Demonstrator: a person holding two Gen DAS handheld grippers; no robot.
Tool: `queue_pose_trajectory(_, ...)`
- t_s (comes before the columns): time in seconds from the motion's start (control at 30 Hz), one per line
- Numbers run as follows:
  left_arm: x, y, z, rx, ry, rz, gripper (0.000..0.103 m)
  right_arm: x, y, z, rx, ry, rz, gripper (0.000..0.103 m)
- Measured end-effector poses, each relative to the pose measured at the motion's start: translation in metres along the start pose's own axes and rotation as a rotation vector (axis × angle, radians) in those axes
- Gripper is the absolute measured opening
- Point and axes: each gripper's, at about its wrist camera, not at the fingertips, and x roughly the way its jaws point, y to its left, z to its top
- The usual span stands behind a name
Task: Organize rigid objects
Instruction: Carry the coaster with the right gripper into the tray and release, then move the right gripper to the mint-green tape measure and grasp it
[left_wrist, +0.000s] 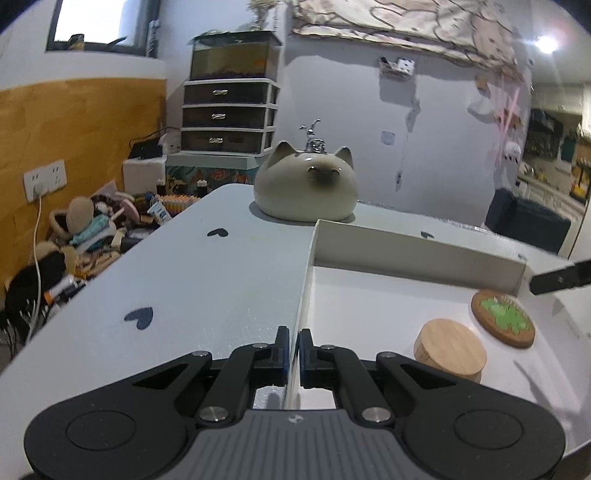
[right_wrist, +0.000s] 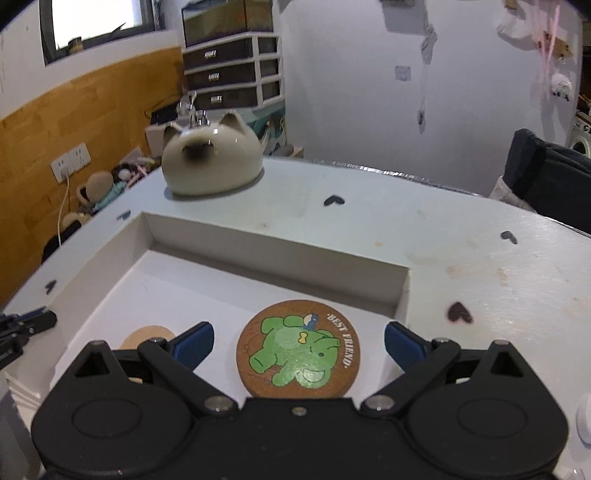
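A shallow white box (left_wrist: 417, 254) lies on the pale table (left_wrist: 207, 280). My left gripper (left_wrist: 294, 350) is shut on the box's thin left wall, which runs up between the blue pads. Inside the box are a round wooden block (left_wrist: 448, 349) and a cork coaster (left_wrist: 502, 317) with a green elephant. In the right wrist view, my right gripper (right_wrist: 298, 332) hangs open just above that coaster (right_wrist: 299, 369), with one finger on either side and nothing held. The wooden block (right_wrist: 147, 336) peeks out behind its left finger. The left gripper (right_wrist: 33, 321) shows at the box's left edge.
A ceramic cat-shaped pot (left_wrist: 304, 184) stands on the table beyond the box (right_wrist: 273, 251). Behind it are a drawer unit (left_wrist: 229, 114) and an aquarium. Toys are piled on the floor at the left (left_wrist: 92, 229). A dark chair (right_wrist: 546, 177) stands at the far right.
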Motion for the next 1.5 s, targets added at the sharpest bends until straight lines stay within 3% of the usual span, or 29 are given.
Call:
queue_pose_trajectory(0.23, -0.002, -0.002, 0.001, -0.01, 0.004, 0.015, 0.005, -0.031, -0.019, -0.011, 0.06, -0.055, -0.013, 0.1)
queue_pose_trajectory(0.57, -0.006, -0.017, 0.001, 0.096, 0.028, 0.09, 0.007, -0.072, -0.061, -0.045, 0.148, -0.093, -0.121, 0.1)
queue_pose_trajectory(0.8, -0.017, -0.015, 0.005, 0.118, 0.067, 0.104, 0.015, -0.09, -0.083, -0.07, 0.229, -0.103, -0.176, 0.1)
queue_pose_trajectory(0.97, -0.019, -0.013, 0.0, 0.118, 0.128, 0.073, 0.015, -0.099, -0.09, -0.08, 0.262, -0.121, -0.184, 0.1)
queue_pose_trajectory(1.0, -0.019, -0.013, -0.001, 0.125, 0.135, 0.071, 0.01, -0.1, -0.091, -0.082, 0.265, -0.124, -0.186, 0.1)
queue_pose_trajectory(1.03, -0.02, -0.014, -0.003, 0.132, 0.136, 0.075, 0.006, -0.102, -0.092, -0.084, 0.268, -0.127, -0.188, 0.1)
queue_pose_trajectory(1.5, -0.023, -0.018, -0.005, 0.119, 0.121, 0.099, 0.007, -0.137, -0.115, -0.108, 0.294, -0.158, -0.284, 0.1)
